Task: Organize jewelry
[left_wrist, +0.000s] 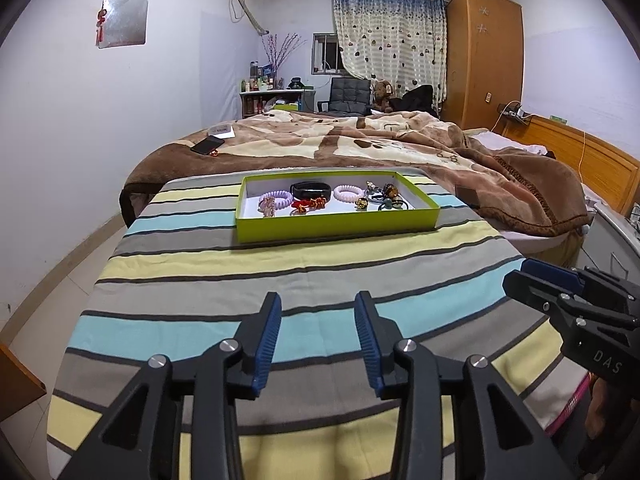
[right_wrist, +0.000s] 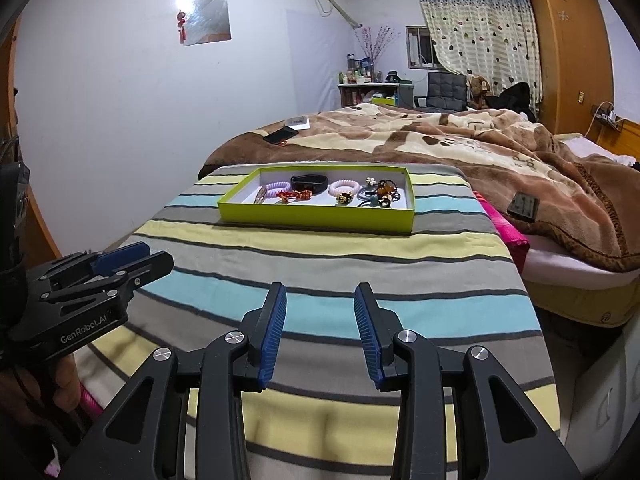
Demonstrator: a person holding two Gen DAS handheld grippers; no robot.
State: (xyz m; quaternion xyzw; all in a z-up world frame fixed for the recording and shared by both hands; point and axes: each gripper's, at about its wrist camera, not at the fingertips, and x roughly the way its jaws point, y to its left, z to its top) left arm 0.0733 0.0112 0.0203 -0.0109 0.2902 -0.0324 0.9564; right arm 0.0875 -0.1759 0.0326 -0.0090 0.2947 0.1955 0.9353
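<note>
Both grippers are held low over the striped cloth point(left_wrist: 200, 272) covering the tabletop, side by side and apart from each other. On the left gripper point(left_wrist: 318, 320) the blue-padded fingers are spread wide, with only cloth seen between them. On the right gripper point(right_wrist: 320, 312) the fingers are likewise spread wide and nothing is held. In the left wrist view the right gripper is seen at the right edge; in the right wrist view the left gripper is seen at the left edge, with part of a hand beneath it.

Well ahead of both grippers, a shallow lime-green tray point(left_wrist: 336, 226) is set flat on the cloth. The jewelry is contained inside it: a black band point(left_wrist: 311, 191) at the far middle, a pale pink coil ring point(left_wrist: 276, 199) to its left, a second coil ring point(left_wrist: 348, 193) to its right, a red and gold piece point(left_wrist: 310, 205) nearer the grippers, and a tangle of dark hair ties with ornaments point(left_wrist: 386, 198) at the tray's right end. Individual ornaments in that tangle cannot be told apart.

Beyond the tray, a bed under a brown blanket point(left_wrist: 400, 140) is seen, with a dark phone point(left_wrist: 207, 145) lying on it.
</note>
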